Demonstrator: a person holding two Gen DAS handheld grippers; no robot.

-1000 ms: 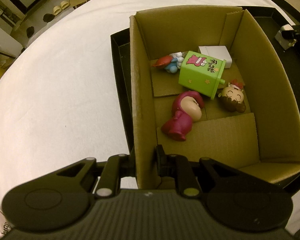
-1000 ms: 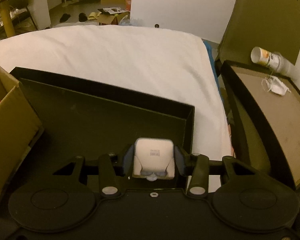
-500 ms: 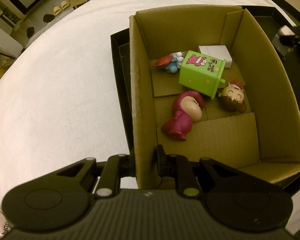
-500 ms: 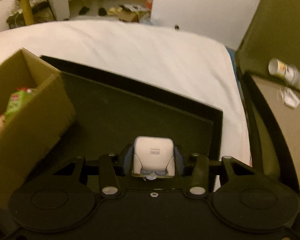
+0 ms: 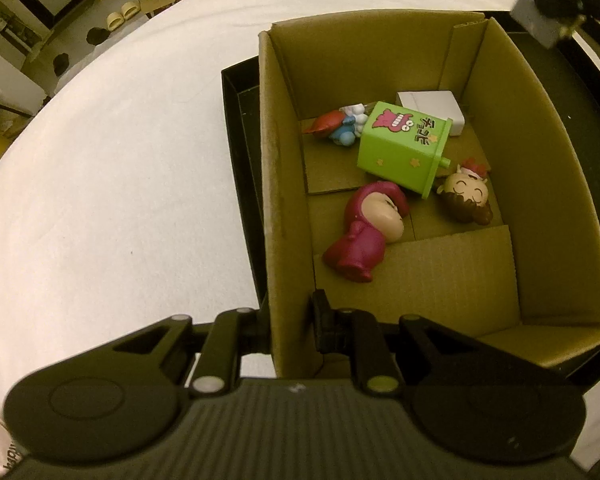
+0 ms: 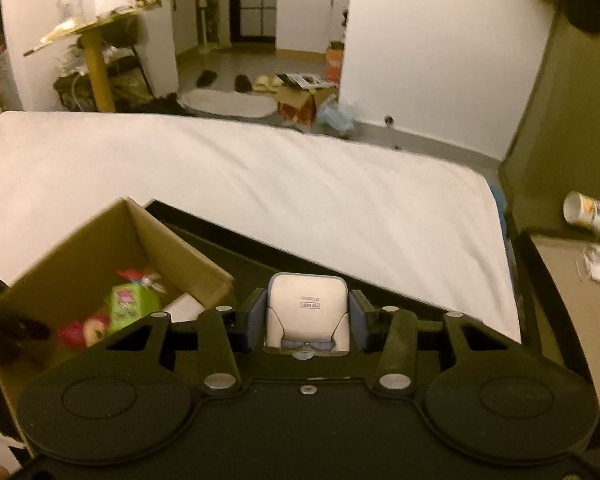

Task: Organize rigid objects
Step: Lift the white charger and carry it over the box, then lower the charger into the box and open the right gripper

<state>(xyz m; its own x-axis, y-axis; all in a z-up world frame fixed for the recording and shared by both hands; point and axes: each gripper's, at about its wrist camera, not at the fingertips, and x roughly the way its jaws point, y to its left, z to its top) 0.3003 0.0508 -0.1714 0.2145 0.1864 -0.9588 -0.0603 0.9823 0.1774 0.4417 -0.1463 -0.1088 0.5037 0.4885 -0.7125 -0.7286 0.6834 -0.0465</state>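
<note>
On the white bed, left fingers (image 5: 260,320) clamp the toy-filled cardboard box (image 5: 548,184); right fingers (image 6: 256,312) grip a white cube (image 6: 307,310).

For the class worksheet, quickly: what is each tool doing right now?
Left tool: closed on the cardboard box wall.
Right tool: closed on a white toy cube.

Left wrist view: green box (image 5: 404,147) covers most of the white block (image 5: 432,110) and part of the blue-and-red figure (image 5: 336,130). White cube (image 5: 540,20) at the top right corner blurred, partly cut by the frame edge. Right wrist view: toys in the cardboard box (image 6: 100,240) blurred; the cup (image 6: 590,216) on the right smeared, label unreadable.
</note>
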